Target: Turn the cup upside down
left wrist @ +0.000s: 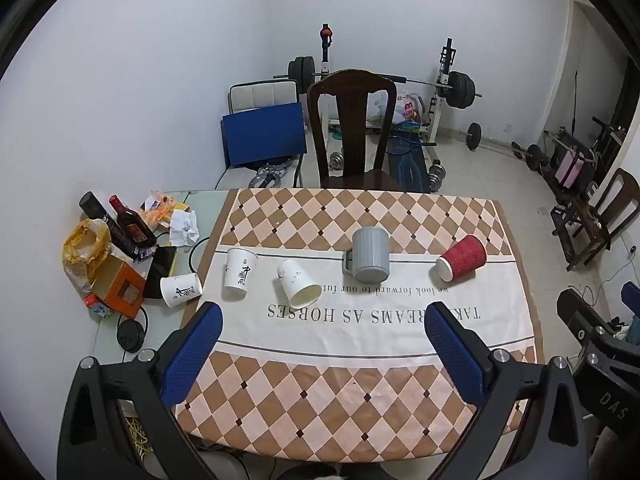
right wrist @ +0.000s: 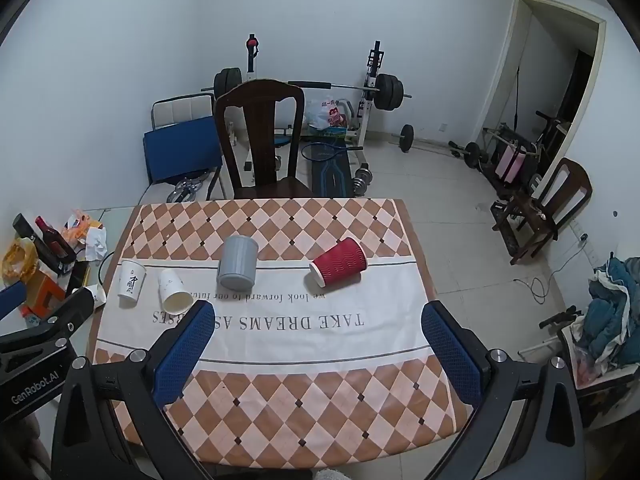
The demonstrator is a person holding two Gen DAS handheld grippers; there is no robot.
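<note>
Several cups sit in a row across the checkered tablecloth (left wrist: pixel 360 396). A red ribbed paper cup (left wrist: pixel 461 258) (right wrist: pixel 338 262) lies on its side at the right. A grey mug (left wrist: pixel 370 255) (right wrist: pixel 238 262) stands upside down in the middle. A white paper cup (left wrist: pixel 298 283) (right wrist: pixel 173 290) lies on its side. Another white cup (left wrist: pixel 239 271) (right wrist: pixel 131 282) stands upside down, and a third (left wrist: pixel 181 289) lies off the cloth at the left. My left gripper (left wrist: pixel 324 320) and right gripper (right wrist: pixel 318 318) are both open and empty, held above the near half of the table.
Bottles (left wrist: pixel 132 222), an orange box (left wrist: pixel 116 286), bags and crumpled paper crowd the table's left side. A dark wooden chair (left wrist: pixel 354 128) stands at the far edge. Weight bench and barbells stand behind. Another chair (right wrist: pixel 554 208) and clothes (right wrist: pixel 612 300) are at the right.
</note>
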